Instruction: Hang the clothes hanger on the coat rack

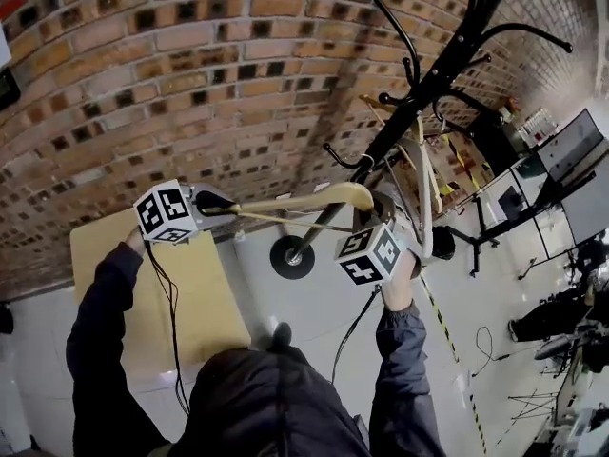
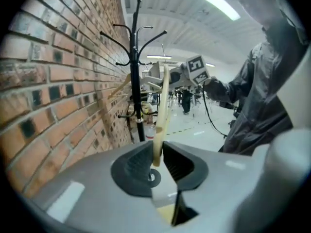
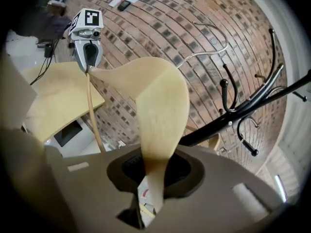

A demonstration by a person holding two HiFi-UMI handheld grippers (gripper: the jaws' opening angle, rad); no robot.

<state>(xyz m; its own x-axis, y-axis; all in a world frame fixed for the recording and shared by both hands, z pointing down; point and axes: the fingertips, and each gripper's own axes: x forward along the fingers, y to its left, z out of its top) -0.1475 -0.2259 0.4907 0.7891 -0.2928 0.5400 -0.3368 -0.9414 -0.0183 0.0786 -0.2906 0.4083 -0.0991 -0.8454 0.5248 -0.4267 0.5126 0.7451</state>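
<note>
ahead, another hanger [image 1: 424,165] occupies the coat rack [image 1: 433,79] beside the brick wall [image 1: 171,74].

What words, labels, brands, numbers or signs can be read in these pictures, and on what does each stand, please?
No text can be read in any view.
On the left marker cube and the right marker cube: black and white square patterns only, no letters.
On the screens: too small to read.
On the clothes hanger: no print visible.
</note>
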